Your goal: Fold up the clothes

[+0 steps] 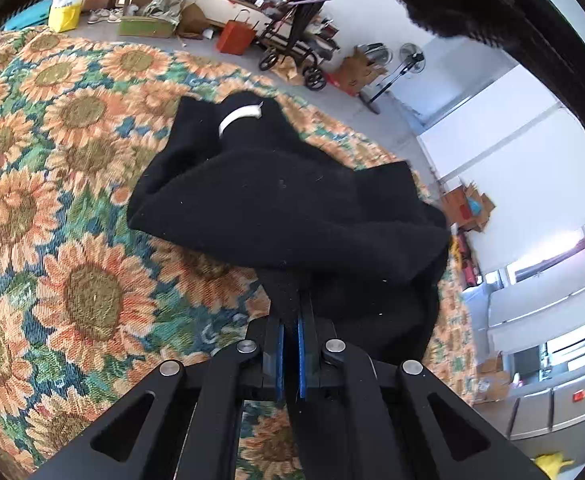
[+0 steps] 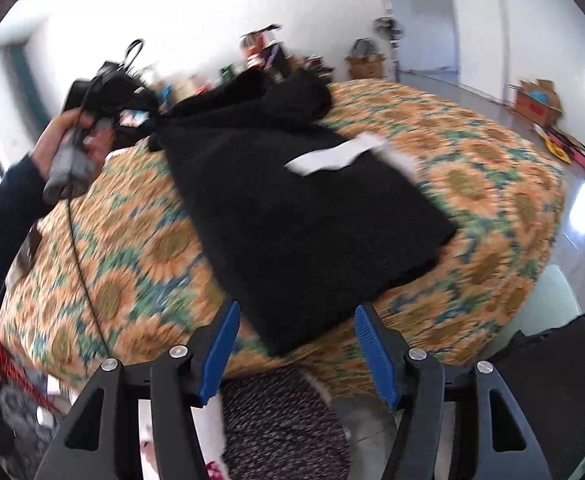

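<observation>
A black fleece garment [image 1: 284, 208] with a white collar band [image 1: 238, 117] lies on a sunflower-print cloth [image 1: 52, 200]. My left gripper [image 1: 291, 324] is shut on a pinched edge of the garment, which hangs lifted from its blue pads. In the right wrist view the same garment [image 2: 304, 208] lies partly folded on the sunflower cloth [image 2: 492, 184], a white label [image 2: 334, 156] on top. My right gripper [image 2: 296, 316] is open just short of the garment's near corner, nothing between its fingers. A person's hand [image 2: 66, 136] holds the left gripper at the garment's far end.
Past the cloth's far edge lie a stroller [image 1: 296, 28], an orange paper bag [image 1: 238, 34], cardboard boxes [image 1: 356, 70] and a standing fan [image 1: 406, 64]. A speckled rug [image 2: 280, 420] and dark fabric [image 2: 544, 364] lie below the near edge. Boxes [image 2: 538, 102] stand by the wall.
</observation>
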{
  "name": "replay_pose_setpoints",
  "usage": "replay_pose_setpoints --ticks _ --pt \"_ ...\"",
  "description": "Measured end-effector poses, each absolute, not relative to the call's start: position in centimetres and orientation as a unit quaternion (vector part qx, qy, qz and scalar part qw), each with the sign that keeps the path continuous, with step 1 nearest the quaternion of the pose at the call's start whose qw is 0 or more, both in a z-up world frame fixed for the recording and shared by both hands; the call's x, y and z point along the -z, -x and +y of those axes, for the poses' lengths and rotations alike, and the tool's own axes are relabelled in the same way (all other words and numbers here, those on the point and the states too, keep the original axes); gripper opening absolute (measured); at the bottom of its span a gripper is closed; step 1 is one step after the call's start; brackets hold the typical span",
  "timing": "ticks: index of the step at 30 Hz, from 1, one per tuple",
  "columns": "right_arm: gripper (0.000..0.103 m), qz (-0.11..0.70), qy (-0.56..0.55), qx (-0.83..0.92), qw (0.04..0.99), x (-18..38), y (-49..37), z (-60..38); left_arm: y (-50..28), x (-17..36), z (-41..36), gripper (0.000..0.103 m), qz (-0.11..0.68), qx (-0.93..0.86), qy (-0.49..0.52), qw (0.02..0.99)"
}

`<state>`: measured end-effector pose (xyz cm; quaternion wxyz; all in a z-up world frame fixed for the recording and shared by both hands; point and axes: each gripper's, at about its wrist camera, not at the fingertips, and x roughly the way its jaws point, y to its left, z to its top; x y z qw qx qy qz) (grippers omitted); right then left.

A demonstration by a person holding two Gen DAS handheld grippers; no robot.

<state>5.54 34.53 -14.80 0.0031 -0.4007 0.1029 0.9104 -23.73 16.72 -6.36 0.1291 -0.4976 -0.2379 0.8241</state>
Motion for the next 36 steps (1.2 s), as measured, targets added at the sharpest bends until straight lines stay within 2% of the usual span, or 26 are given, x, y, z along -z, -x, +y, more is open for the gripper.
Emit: replay_pose_setpoints --ticks 6,9,11,12,14,20,23,26,31,33,34,35,36 --pt "0.064 0.028 0.410 -0.911 0.003 16.3 -5.2 32.2 24.2 7.3 18.3 0.005 -0.198 -0.826 0.517 0.107" --pt "0.061 0.000 0.420 -0.907 0.020 16.9 -4.2 32.1 25.0 8.0 18.4 0.005 -0.206 -0.817 0.529 0.099" --pt "0.046 -0.021 0.426 -0.904 0.029 17.4 -3.7 31.9 25.0 8.4 18.6 0.005 -0.215 -0.811 0.535 0.099" --pt "0.043 -0.032 0.429 -0.902 0.034 17.6 -3.5 31.8 25.0 8.6 18.4 0.005 -0.221 -0.808 0.537 0.099" --pt "0.015 -0.028 0.427 -0.903 0.048 17.4 -3.6 32.2 25.0 8.9 18.2 0.005 -0.233 -0.803 0.538 0.101" --pt "0.009 0.021 0.429 -0.903 0.026 15.5 -4.9 32.3 24.4 7.7 17.9 0.005 -0.224 -0.804 0.539 0.114" --pt "0.008 0.003 0.462 -0.886 -0.045 16.0 -6.7 29.0 23.6 6.6 17.9 0.005 -0.189 -0.806 0.546 0.126" --pt "0.008 -0.002 0.477 -0.874 -0.092 16.2 -8.0 26.0 22.4 5.6 17.1 0.005 -0.168 -0.813 0.540 0.139" --pt "0.008 0.048 0.493 -0.858 -0.135 16.6 -7.9 25.1 22.0 6.1 16.1 0.005 -0.171 -0.808 0.547 0.138" --pt "0.018 0.074 0.496 -0.854 -0.136 16.5 -7.5 26.0 21.6 5.5 16.0 0.008 -0.178 -0.811 0.539 0.145" --pt "0.040 0.087 0.498 -0.852 -0.136 16.5 -7.4 26.5 21.3 5.2 15.9 0.014 -0.181 -0.812 0.535 0.148" --pt "0.053 0.100 0.498 -0.850 -0.136 16.4 -7.2 27.0 21.1 4.9 15.9 0.021 -0.185 -0.813 0.531 0.151" --pt "0.053 0.122 0.491 -0.852 -0.134 15.8 -6.8 28.1 20.9 4.7 15.8 0.024 -0.188 -0.815 0.527 0.154"
